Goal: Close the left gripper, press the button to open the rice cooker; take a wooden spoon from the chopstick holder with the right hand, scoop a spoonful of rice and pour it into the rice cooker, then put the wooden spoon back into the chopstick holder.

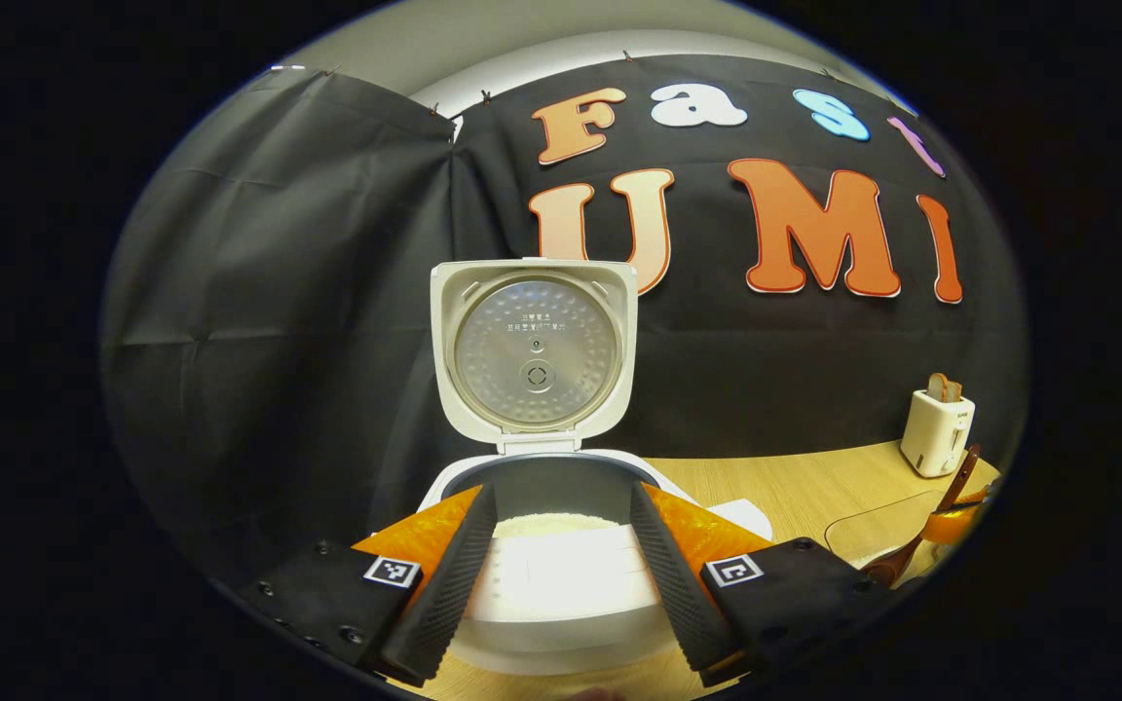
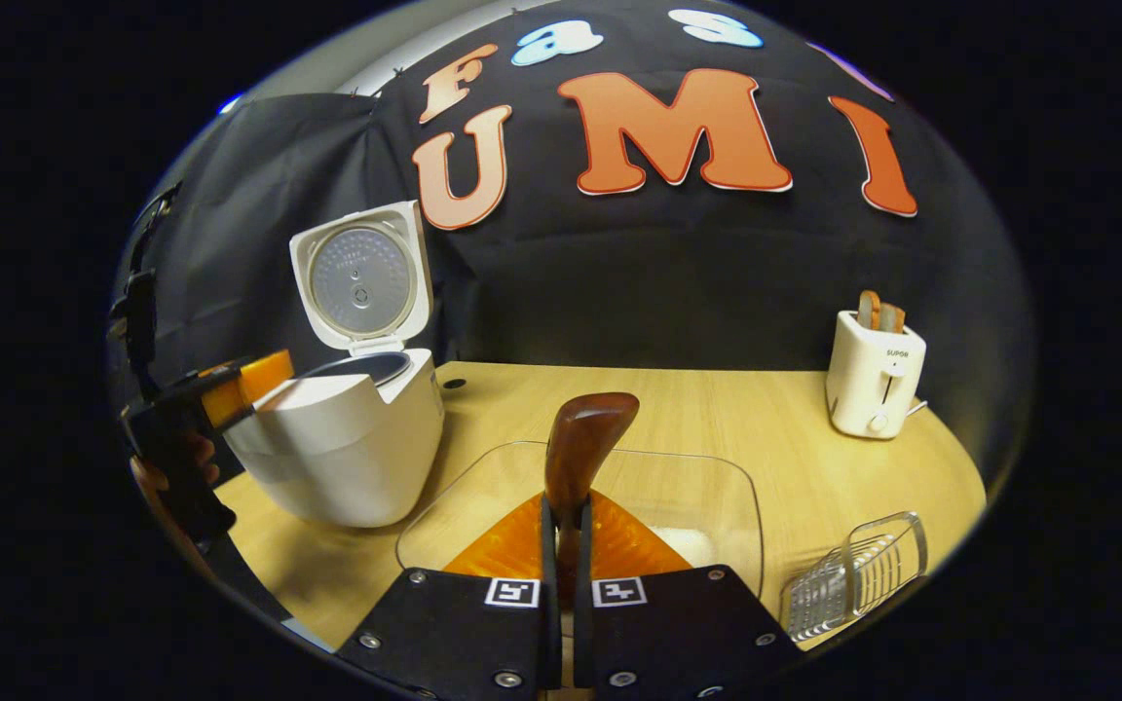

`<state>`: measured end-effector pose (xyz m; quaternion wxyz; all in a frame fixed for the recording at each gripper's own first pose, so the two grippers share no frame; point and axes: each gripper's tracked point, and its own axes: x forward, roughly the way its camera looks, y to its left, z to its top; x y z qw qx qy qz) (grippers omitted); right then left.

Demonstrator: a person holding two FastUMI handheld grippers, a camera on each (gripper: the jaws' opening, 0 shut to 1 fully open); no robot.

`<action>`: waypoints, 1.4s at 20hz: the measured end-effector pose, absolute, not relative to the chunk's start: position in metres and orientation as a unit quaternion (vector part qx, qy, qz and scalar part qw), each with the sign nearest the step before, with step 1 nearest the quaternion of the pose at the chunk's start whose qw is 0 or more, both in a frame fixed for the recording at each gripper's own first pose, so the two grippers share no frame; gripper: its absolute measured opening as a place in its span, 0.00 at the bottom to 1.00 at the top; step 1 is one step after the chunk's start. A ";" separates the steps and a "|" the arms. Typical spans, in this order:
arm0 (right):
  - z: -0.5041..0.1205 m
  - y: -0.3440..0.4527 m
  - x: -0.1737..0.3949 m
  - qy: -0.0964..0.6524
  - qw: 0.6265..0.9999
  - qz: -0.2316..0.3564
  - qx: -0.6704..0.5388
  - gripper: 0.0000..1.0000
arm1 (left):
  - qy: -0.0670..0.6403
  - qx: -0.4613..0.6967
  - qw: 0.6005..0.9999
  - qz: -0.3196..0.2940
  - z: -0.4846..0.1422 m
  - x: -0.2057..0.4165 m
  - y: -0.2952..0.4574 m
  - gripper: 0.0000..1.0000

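Observation:
The white rice cooker stands with its lid raised upright. White rice lies in its inner pot. My left gripper is open, its fingers apart on either side of the pot's front rim, touching nothing. In the right gripper view a hand holds the left gripper at the cooker's near-left side. My right gripper is shut on the handle of a brown wooden spoon, whose wide end rises over a clear glass dish holding some rice.
A wire chopstick holder lies at the lower right on the wooden table. A white toaster with bread stands at the back right. Black cloth closes the back and left side.

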<state>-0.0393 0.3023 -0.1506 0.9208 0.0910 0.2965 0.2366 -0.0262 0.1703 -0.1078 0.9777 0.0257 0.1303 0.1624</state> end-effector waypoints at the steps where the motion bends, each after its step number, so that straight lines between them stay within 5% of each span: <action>1: -0.150 0.307 -0.040 0.305 0.914 0.242 0.116 0.06 | 0.129 0.024 0.978 0.164 -0.107 -0.027 0.172 0.90; 9: -0.169 0.298 -0.029 0.380 0.859 0.211 0.268 0.05 | 0.126 0.021 0.976 0.174 -0.106 -0.033 0.180 0.91; 28: -0.167 0.275 -0.019 0.418 0.760 0.164 0.470 0.05 | 0.121 0.016 0.975 0.183 -0.102 -0.036 0.186 0.91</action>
